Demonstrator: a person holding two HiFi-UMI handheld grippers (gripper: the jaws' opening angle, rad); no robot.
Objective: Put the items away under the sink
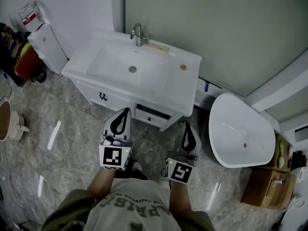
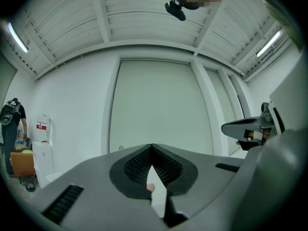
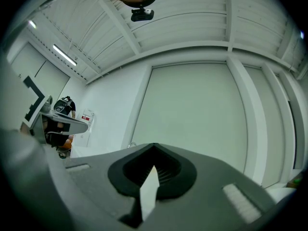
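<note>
White sink top with two items on it: a tan strip just beside the faucet, and a small round piece, perhaps a lid, near the right edge. Below, a drawer ajar. Before the cabinet front, left gripper and right gripper level, jaws pressed together, nothing between.

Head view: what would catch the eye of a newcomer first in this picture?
The white sink cabinet stands in the upper middle against the wall, with its faucet at the back. Just in front of it, lower in the picture, the left gripper and the right gripper point toward it, both with jaws shut. A white oval basin stands at the right.
</note>
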